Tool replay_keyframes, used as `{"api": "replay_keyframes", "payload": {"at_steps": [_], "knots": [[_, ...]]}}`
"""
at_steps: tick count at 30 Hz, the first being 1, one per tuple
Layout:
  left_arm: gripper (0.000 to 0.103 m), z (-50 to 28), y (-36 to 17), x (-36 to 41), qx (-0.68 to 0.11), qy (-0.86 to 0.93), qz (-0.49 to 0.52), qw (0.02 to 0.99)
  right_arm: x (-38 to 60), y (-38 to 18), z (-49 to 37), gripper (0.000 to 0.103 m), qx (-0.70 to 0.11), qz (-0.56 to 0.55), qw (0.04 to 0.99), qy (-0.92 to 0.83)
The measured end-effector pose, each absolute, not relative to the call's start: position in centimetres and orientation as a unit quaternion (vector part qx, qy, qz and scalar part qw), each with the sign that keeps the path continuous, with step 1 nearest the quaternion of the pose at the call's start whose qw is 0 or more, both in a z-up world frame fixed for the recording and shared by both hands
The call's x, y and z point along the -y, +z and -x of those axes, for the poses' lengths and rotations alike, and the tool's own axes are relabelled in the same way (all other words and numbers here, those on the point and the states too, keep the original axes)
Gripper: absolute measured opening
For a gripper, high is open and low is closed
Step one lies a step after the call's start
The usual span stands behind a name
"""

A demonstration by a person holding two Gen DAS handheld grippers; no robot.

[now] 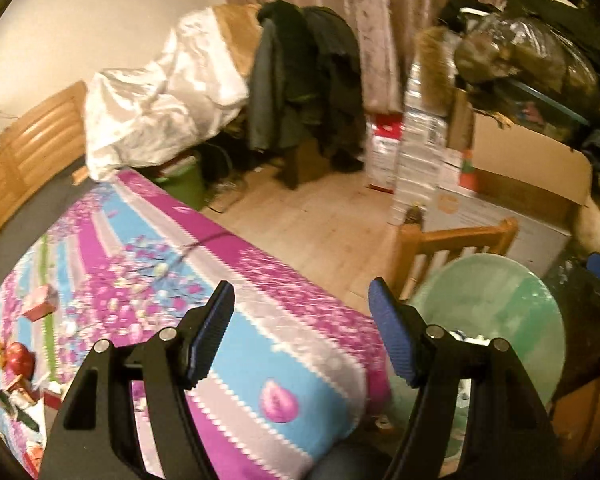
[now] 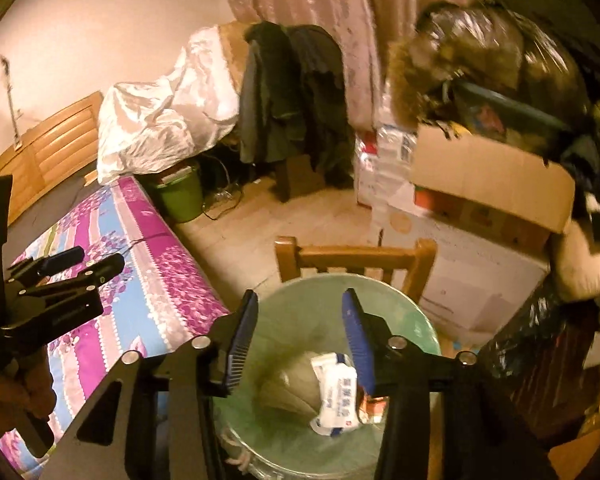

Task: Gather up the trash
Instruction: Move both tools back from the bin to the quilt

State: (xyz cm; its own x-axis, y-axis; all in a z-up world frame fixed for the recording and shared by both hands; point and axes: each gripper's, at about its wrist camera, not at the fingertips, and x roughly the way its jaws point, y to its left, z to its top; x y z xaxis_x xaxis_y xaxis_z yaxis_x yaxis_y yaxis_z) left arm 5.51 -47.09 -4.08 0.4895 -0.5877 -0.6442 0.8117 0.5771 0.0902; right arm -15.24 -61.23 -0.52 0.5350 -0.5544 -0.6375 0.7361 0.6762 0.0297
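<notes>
A bin lined with a green bag (image 2: 404, 312) stands by the bed's foot, also in the left wrist view (image 1: 500, 304). A white wrapper with blue print (image 2: 336, 396) lies inside it. My right gripper (image 2: 300, 344) is open and empty right above the bin. My left gripper (image 1: 300, 332) is open and empty over the edge of the purple and blue bedspread (image 1: 240, 320); it also shows in the right wrist view (image 2: 88, 262). Trash lies on the bed at far left: a red wrapper (image 1: 19, 360), a small pink box (image 1: 40, 300) and scraps (image 1: 20, 400).
A wooden chair back (image 2: 356, 256) stands just behind the bin. Cardboard boxes (image 2: 488, 176) with dark bags and clothes fill the right side. A green bucket (image 2: 182, 194), a clothes-draped chair (image 2: 292, 100) and a white-covered heap (image 2: 168, 112) lie beyond the bed.
</notes>
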Motion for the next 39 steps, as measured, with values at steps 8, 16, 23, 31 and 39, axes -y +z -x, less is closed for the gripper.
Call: {"api": "replay_keyframes", "payload": {"at_steps": [8, 16, 23, 31, 39], "knots": [[0.067, -7.2, -2.7, 43.2, -0.263, -0.372, -0.182, 0.871, 57.1, 0.1, 10.9, 0.057, -0.312, -0.106, 0.883, -0.334], [0.067, -9.2, -1.9, 39.3, -0.26, -0.336, -0.161, 0.891, 53.4, 0.5, 7.2, 0.059, -0.32, -0.083, 0.898, -0.291], [0.067, -10.6, -1.1, 36.4, -0.259, -0.308, -0.141, 0.904, 50.7, 0.7, 4.5, 0.06, -0.328, -0.064, 0.906, -0.26], [0.072, -12.0, -0.7, 31.6, -0.255, -0.264, -0.126, 0.922, 46.9, 0.2, 0.6, 0.062, -0.338, -0.046, 0.917, -0.206], [0.072, -16.0, -2.6, 20.3, -0.302, -0.161, -0.076, 0.937, 40.4, -1.8, -5.0, 0.063, -0.359, -0.024, 0.925, -0.118]]}}
